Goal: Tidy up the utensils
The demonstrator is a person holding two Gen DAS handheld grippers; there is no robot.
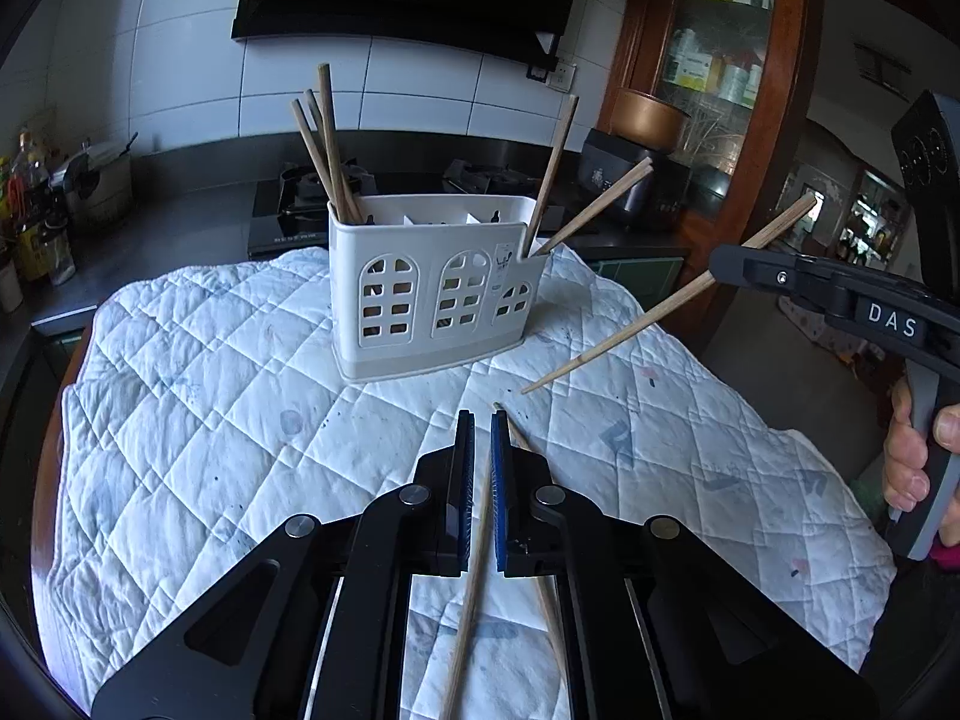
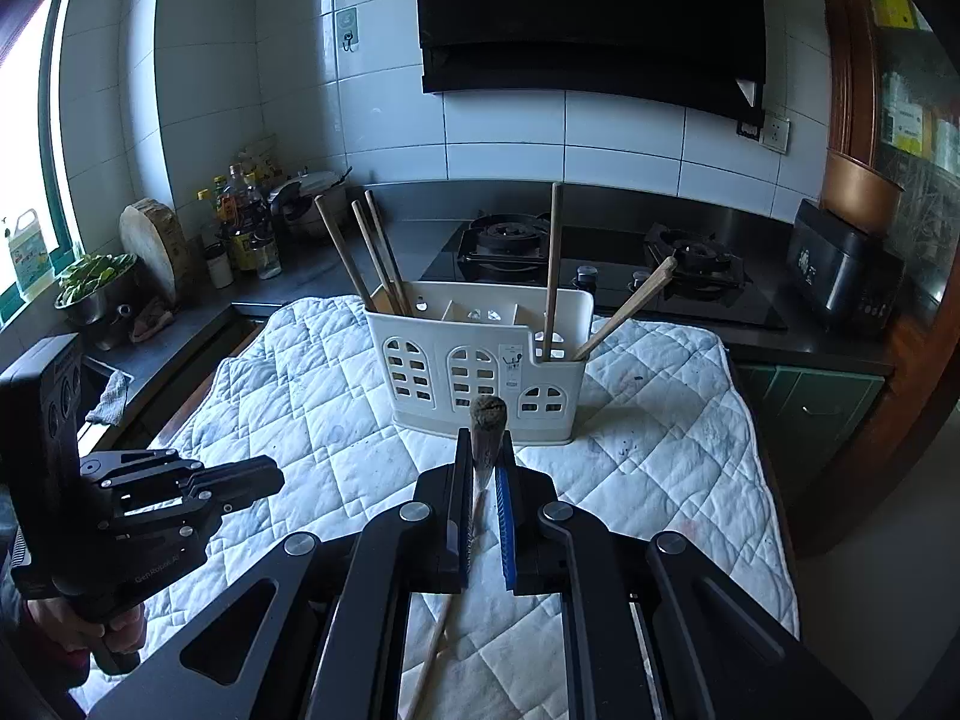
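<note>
Two chopsticks are clamped above the quilted tabletop (image 1: 210, 372): one (image 1: 474, 570) in the left hand-held gripper (image 1: 482, 426), another (image 1: 618, 336) in the right hand-held gripper (image 2: 485, 444), near the white utensil holder (image 1: 432, 294).

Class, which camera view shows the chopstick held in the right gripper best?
The left wrist view: there the chopstick shows side-on along nearly its whole length, clamped in the right gripper. The right wrist view shows it end-on and foreshortened between the pads.

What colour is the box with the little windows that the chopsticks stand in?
The box is white or cream plastic with arched window cut-outs. It shows best in the right wrist view.
</note>
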